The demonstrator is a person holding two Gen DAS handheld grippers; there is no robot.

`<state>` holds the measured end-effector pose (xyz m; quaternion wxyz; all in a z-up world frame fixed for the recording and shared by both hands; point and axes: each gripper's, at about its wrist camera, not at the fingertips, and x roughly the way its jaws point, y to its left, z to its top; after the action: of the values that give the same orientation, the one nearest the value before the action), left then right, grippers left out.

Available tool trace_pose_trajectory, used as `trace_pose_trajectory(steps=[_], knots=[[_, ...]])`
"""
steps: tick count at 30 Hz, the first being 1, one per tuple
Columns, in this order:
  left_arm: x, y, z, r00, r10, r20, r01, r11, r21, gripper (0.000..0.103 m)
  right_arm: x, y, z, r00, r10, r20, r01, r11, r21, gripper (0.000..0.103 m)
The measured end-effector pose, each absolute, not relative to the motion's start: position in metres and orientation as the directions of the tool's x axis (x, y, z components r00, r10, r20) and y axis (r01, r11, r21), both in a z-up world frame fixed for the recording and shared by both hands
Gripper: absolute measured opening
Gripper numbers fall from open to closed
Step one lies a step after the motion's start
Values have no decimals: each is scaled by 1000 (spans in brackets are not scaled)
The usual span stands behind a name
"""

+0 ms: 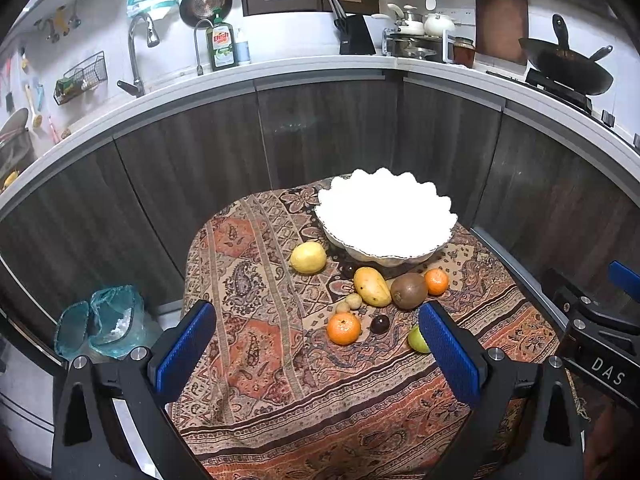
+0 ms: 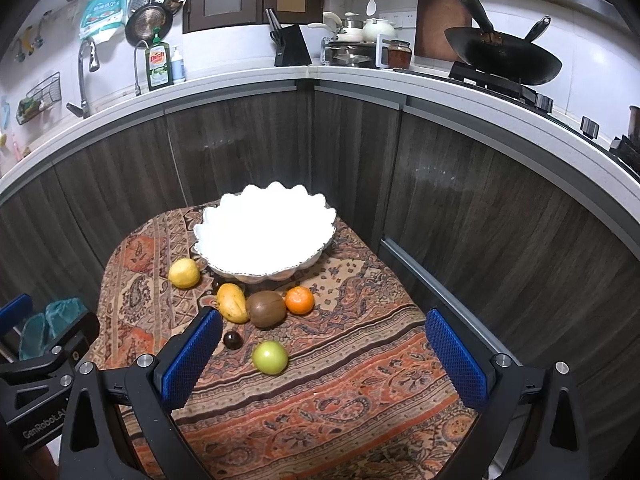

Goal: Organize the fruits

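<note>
1. Left wrist view: the left tool (image 1: 316, 344) hangs wide open over the near part of the tabletop (image 1: 256, 400), with nothing between its pads. The bowl (image 1: 384, 216) sits at the far end and looks empty, though glare washes out its inside. All the fruit lies on the near side of the bowl: the lemon (image 1: 308, 258) at its left foot, the mango (image 1: 372, 286) and kiwi (image 1: 408, 291) just before it, and an orange (image 1: 343, 328) nearest, straight ahead between the fingers.

2. Right wrist view: the right tool (image 2: 324, 356) is likewise spread wide and grips nothing. The green fruit (image 2: 270, 357) lies apart from the rest, farthest from the bowl (image 2: 264, 236), just ahead and slightly left of centre in the gap. The mango (image 2: 232, 303) lies with its long axis slanting toward the bowl.

3. Judgement: each tool has a round fruit close in front, so either could start; no fruit seems to be in the bowl yet.
</note>
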<state>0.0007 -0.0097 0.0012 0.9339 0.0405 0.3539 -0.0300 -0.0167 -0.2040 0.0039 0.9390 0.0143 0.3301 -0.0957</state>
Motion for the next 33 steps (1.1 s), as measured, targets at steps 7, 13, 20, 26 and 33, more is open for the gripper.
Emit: trace_pose_trajectory(steps=[7, 13, 20, 26, 33], knots=[[0, -10, 1, 749, -26, -662, 84, 995, 55, 103, -16, -205, 4, 763, -172, -623, 191, 981, -36, 103], [1, -10, 1, 748, -27, -663, 84, 995, 54, 103, -16, -205, 3, 761, -175, -624, 194, 980, -38, 103], [2, -9, 2, 746, -31, -665, 87, 995, 51, 103, -15, -206, 2, 760, -176, -626, 196, 980, -37, 103], [2, -9, 2, 745, -32, -666, 86, 995, 49, 103, -15, -207, 1, 759, -178, -626, 200, 979, -37, 103], [2, -9, 1, 746, -32, -666, 87, 995, 49, 103, -15, -208, 1, 756, -178, -629, 203, 979, -34, 103]])
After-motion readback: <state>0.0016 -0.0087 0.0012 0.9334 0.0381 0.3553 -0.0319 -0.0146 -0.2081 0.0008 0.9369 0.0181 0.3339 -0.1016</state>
